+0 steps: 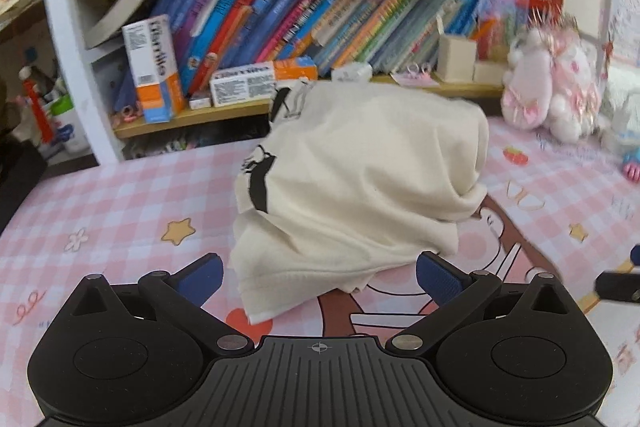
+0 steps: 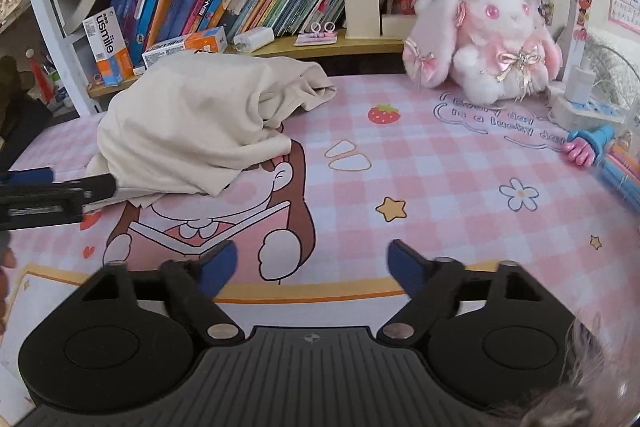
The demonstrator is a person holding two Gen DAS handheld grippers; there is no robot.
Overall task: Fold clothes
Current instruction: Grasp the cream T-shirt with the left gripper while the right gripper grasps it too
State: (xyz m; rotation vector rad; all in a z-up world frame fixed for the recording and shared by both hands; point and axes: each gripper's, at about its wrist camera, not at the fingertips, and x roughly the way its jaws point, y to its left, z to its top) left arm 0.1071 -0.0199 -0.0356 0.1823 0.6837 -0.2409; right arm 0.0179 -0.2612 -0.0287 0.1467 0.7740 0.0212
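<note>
Cream garment (image 1: pixel 360 179) bunched on pink checked mat (image 1: pixel 120 195) (near bookshelf), left tool (image 1: pixel 320 273) & right tool (image 2: pixel 312 265) both released, empty.

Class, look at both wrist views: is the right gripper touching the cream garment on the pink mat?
Apart. The right wrist view shows the right gripper open over bare pink mat, with the cream garment lying well beyond its fingertips.

The left gripper (image 1: pixel 318 277) has its jaws spread wide, with nothing between the blue pads (image 1: pixel 438 281). A cream garment (image 1: pixel 360 187) with black print lies bunched on the pink checked mat (image 1: pixel 120 211), its near hem just beyond the fingertips. A bookshelf (image 1: pixel 192 115) stands behind.
</note>
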